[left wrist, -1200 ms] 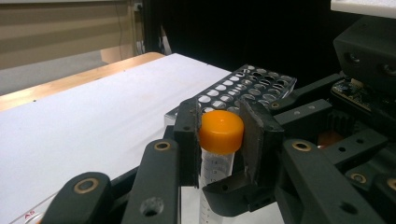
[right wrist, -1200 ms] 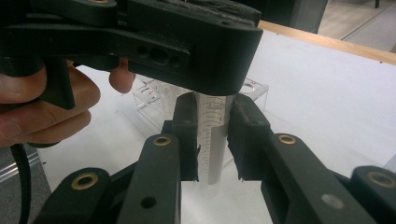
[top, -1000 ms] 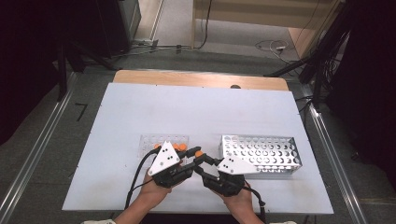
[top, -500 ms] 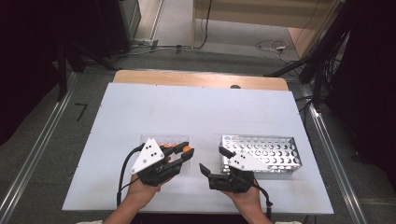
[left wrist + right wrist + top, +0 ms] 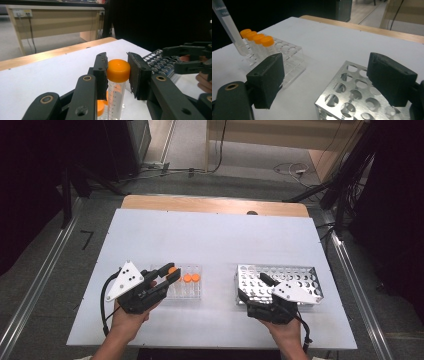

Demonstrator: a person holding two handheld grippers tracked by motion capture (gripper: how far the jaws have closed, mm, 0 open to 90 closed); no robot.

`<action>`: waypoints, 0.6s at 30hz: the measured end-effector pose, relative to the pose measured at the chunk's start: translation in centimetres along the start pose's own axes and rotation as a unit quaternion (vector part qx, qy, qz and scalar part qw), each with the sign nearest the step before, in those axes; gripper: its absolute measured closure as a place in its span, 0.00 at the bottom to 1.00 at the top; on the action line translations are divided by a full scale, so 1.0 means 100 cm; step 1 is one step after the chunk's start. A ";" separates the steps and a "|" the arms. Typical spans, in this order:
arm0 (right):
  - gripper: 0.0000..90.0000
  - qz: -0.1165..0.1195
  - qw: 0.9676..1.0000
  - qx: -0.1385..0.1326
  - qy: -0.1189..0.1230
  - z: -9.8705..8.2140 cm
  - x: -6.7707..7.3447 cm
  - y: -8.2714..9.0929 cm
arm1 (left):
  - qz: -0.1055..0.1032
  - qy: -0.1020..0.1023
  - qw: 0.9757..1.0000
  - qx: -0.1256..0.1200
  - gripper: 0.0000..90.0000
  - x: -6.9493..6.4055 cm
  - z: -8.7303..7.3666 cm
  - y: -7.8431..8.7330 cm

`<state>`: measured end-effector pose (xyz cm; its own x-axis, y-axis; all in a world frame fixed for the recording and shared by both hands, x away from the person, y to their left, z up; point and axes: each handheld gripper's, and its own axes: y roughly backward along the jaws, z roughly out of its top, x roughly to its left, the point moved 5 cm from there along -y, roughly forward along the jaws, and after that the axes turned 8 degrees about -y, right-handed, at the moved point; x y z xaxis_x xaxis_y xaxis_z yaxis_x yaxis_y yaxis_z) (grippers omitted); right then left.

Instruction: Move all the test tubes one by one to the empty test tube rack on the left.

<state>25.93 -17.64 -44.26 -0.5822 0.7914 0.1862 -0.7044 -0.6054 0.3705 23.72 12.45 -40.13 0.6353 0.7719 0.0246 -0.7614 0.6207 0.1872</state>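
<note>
Now tube point(image 5: 117, 82) between left gripper point(image 5: 117, 75) pads

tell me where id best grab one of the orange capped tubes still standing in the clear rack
Probably by the orange cap, coming straight down from above. The tubes stand upright and close together in the clear rack, so the walls are hard to reach, while the caps stick up free above it. The left gripper holds its tube that way, pads on either side of the cap. The right gripper is open and empty.
</note>
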 end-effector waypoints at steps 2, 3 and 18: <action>0.15 -0.007 1.000 -0.003 -0.005 0.001 -0.005 0.003 | 0.006 0.001 1.000 0.001 0.78 0.004 -0.001 0.002; 0.15 -0.009 1.000 -0.005 -0.004 0.001 -0.007 0.005 | 0.009 0.004 1.000 0.002 0.78 0.006 -0.001 0.003; 0.15 -0.028 0.999 -0.012 -0.017 0.001 -0.020 0.014 | 0.039 0.001 0.999 0.013 0.78 0.027 -0.010 0.012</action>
<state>26.14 -20.10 -43.99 -0.5284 0.8258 0.1972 -0.7450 -0.5624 0.3587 24.39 15.46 -40.77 0.5734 0.8183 0.0391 -0.8053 0.5542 0.2108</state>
